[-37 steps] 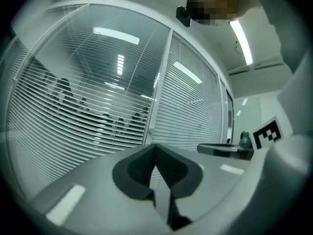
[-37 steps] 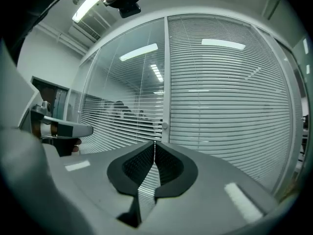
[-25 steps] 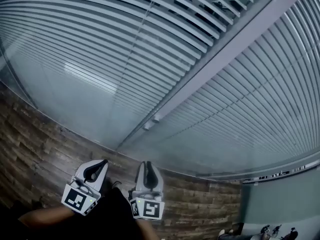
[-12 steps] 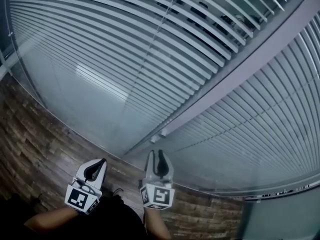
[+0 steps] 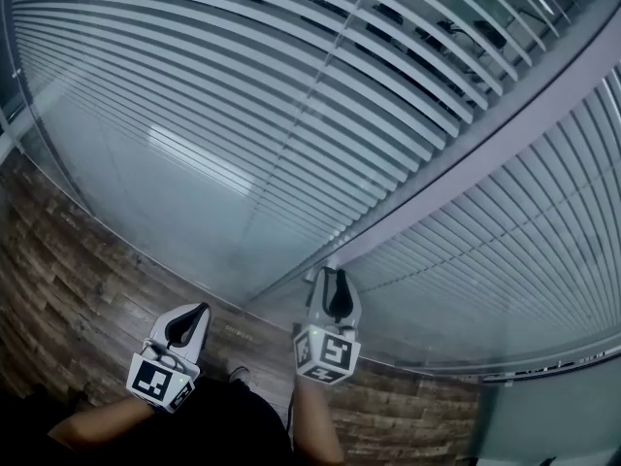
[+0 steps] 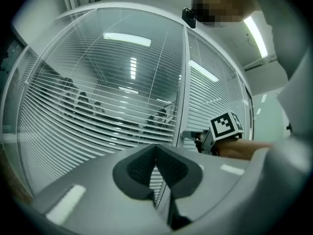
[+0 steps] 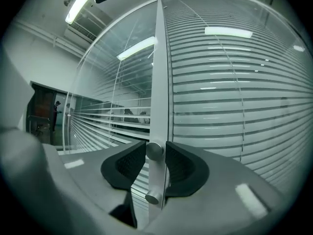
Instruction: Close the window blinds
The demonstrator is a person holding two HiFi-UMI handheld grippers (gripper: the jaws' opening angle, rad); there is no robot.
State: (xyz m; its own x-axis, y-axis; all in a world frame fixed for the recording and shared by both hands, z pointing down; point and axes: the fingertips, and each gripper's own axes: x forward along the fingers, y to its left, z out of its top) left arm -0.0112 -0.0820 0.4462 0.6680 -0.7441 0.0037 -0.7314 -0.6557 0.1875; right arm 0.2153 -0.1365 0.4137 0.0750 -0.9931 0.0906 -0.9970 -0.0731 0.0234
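Office glass fills the frame, blinds (image 5: 223,85) half open. At lower centre our right gripper's (image 5: 333,278) jaws are opening around the small knob (image 7: 154,151). It is probably stiff and slippery, so we would pinch its sides. Our left gripper's (image 5: 190,315) jaws are together.

A wooden floor (image 5: 68,270) of dark planks is running along the foot of the glass (image 5: 146,202). A ceiling light (image 7: 78,6) is glowing as a long bright strip, and an air vent (image 7: 84,29) is sitting in the ceiling just beside it. Far to the left, a person (image 7: 57,110) is standing in a dark doorway (image 7: 43,112). Dark figures of people (image 6: 80,101) are showing through the glass. A grey wall (image 5: 553,420) is meeting the floor in the corner.
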